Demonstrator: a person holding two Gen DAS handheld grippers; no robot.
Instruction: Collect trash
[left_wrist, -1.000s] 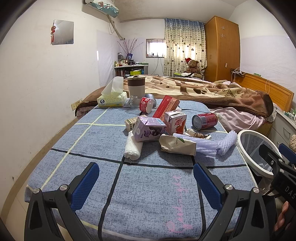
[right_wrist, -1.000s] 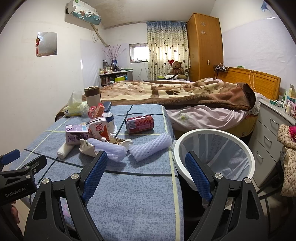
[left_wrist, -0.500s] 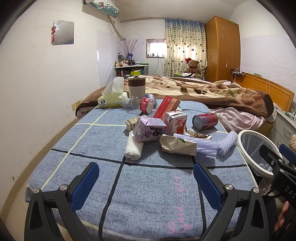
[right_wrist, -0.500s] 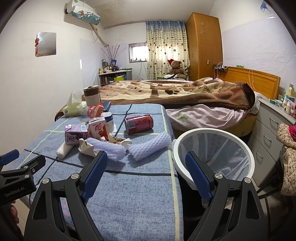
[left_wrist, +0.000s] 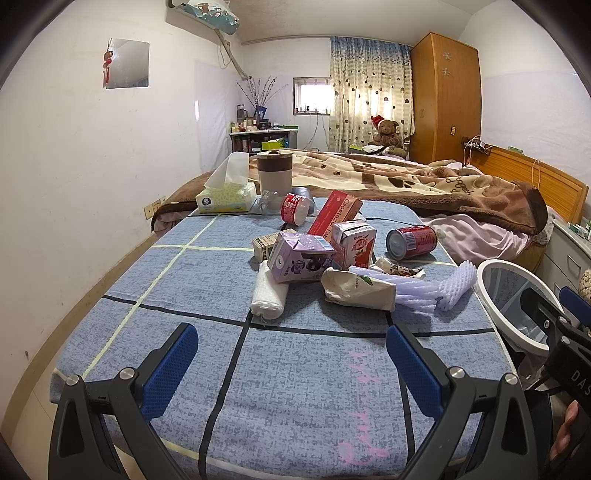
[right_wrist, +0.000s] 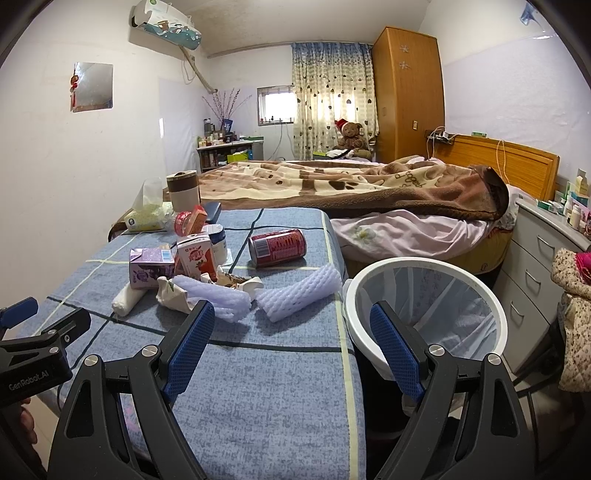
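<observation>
Both the left gripper (left_wrist: 290, 354) and right gripper (right_wrist: 291, 332) hung wide open and empty, near the table (left_wrist: 295, 369) edge; trash pile (left_wrist: 325, 262) mid-table, bin (right_wrist: 424, 317) right. Best start: nearest foam sleeve (right_wrist: 299, 291), pinched across its middle.

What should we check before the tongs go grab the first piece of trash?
1. Left tongs open and holding nothing: ok.
2. Right tongs open and holding nothing: ok.
3. Trash bin beside the table, liner in, mouth unblocked: ok.
4. White foam net lies apart near the table's bin-side edge, easy to reach: ok.
5. Red can on its side, may roll: not ok.
6. Purple carton has other trash against it: not ok.
</observation>
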